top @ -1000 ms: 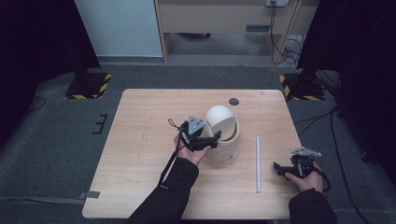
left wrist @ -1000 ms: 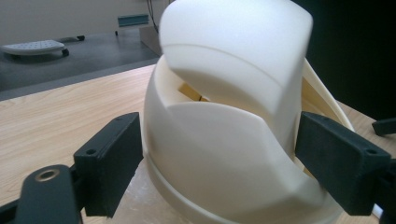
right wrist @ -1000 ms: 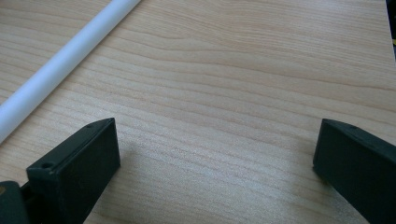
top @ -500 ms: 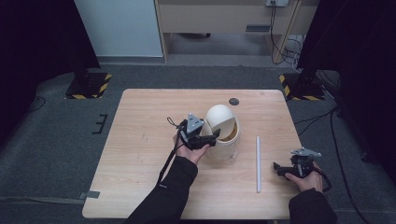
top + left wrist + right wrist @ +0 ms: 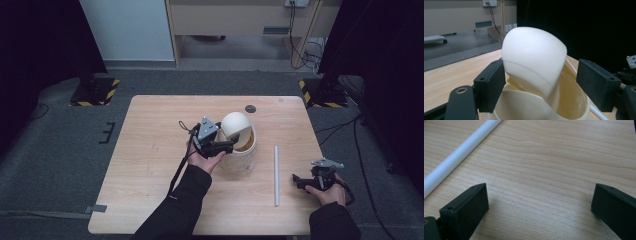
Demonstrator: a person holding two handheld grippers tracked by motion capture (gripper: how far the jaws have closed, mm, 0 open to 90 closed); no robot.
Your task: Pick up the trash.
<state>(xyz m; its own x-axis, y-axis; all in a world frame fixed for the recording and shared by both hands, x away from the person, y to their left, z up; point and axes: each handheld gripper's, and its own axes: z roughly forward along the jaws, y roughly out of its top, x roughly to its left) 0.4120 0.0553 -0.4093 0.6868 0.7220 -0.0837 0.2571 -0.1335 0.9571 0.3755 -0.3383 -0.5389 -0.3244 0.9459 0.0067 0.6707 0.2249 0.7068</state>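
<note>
A cream round container (image 5: pixel 246 156) stands near the middle of the wooden table (image 5: pixel 155 125). Its domed lid (image 5: pixel 236 124) sits tilted in the opening. My left gripper (image 5: pixel 229 146) is held at the container's left side, pointing right. In the left gripper view the open jaws stand either side of the tilted lid (image 5: pixel 534 57), above the container's rim (image 5: pixel 521 105). The left pad (image 5: pixel 490 87) is close beside the lid and the right pad (image 5: pixel 596 86) stands apart from it. My right gripper (image 5: pixel 298 181) rests low at the front right, open over bare wood (image 5: pixel 539 202).
A thin white rod (image 5: pixel 275 175) lies lengthwise between the container and my right gripper, and crosses the upper left of the right gripper view as the rod (image 5: pixel 461 150). A small black disc (image 5: pixel 250 108) lies near the table's far edge. Cables trail beyond the table.
The left gripper has edged slightly forward beside the container. The lid's tilt looks about the same. The right gripper has not moved.
</note>
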